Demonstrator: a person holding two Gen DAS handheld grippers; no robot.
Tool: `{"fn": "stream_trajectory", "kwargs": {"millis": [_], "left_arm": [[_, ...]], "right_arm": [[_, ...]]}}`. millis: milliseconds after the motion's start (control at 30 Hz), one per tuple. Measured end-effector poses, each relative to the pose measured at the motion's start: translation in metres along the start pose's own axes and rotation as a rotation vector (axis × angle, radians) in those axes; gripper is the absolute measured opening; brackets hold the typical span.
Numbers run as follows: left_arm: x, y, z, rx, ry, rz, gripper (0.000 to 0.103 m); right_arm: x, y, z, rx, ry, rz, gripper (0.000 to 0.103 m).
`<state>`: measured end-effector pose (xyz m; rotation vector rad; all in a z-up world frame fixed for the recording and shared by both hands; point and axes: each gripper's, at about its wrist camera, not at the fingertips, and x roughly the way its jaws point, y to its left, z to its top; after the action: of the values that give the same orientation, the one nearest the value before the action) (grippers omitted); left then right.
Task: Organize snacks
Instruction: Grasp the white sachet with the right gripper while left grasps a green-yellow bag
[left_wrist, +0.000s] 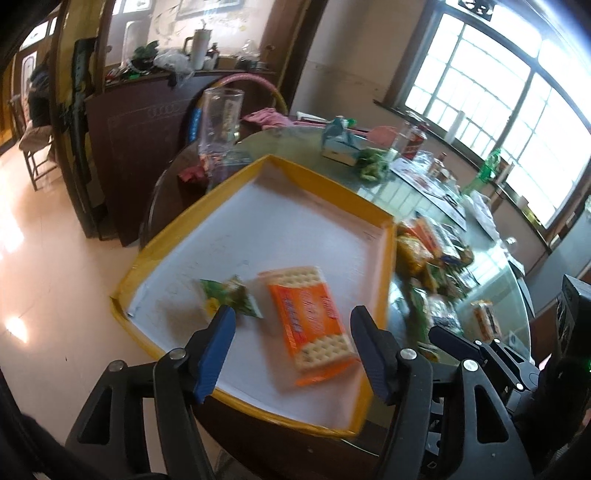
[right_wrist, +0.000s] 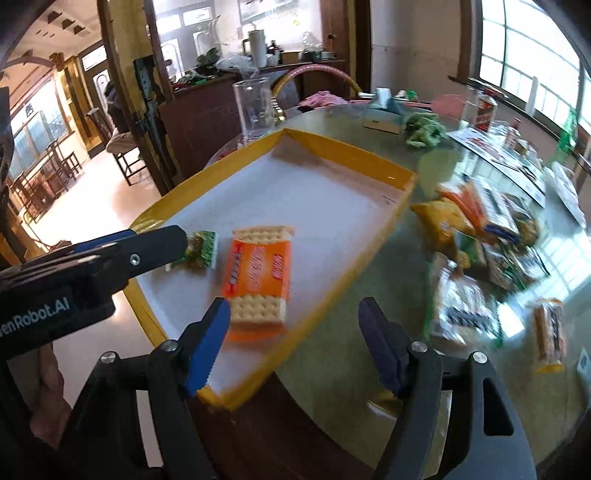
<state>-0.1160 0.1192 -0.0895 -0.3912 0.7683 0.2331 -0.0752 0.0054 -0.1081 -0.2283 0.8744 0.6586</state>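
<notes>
— Looking into the yellow-rimmed tray (left_wrist: 384, 254), what does it hold?

— Two snacks on its white floor: an orange cracker packet (left_wrist: 310, 325) and, just left of it, a small green sachet (left_wrist: 231, 299). The rest of the floor shows bare white.

— Which way does the cracker packet lie?

— Flat, with its long axis running from the tray's near edge toward the far corner, slightly slanted in the left wrist view. Bare crackers show through clear wrap at both ends, and the orange label covers the middle.

— And the tongs?

— The left gripper (left_wrist: 291, 325) hangs spread wide over the cracker packet with nothing between its fingers. The right gripper (right_wrist: 291, 317) is likewise spread and empty, above the tray's near rim.

— What about the other snacks?

— A loose pile of snack packets (right_wrist: 476, 236) lies to the right of the tray on the round glass-topped table (right_wrist: 354, 347), blurred. One orange packet (right_wrist: 550, 332) lies apart, nearer the edge.

— And the room?

— A clear tall glass (right_wrist: 255, 107) stands behind the tray. Large windows (left_wrist: 498, 96) fill the right wall, with a dark wooden cabinet (left_wrist: 147, 118) and pale shiny floor on the left.
</notes>
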Motion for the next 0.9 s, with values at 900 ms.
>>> {"fn": "stream_trajectory", "kwargs": {"millis": [900], "left_arm": [[-0.019,-0.105,-0.058,0.222,0.054,-0.085,0.074]], "right_arm": [[-0.081,-0.13,-0.112,0.276,-0.031,-0.03,0.079]]}}
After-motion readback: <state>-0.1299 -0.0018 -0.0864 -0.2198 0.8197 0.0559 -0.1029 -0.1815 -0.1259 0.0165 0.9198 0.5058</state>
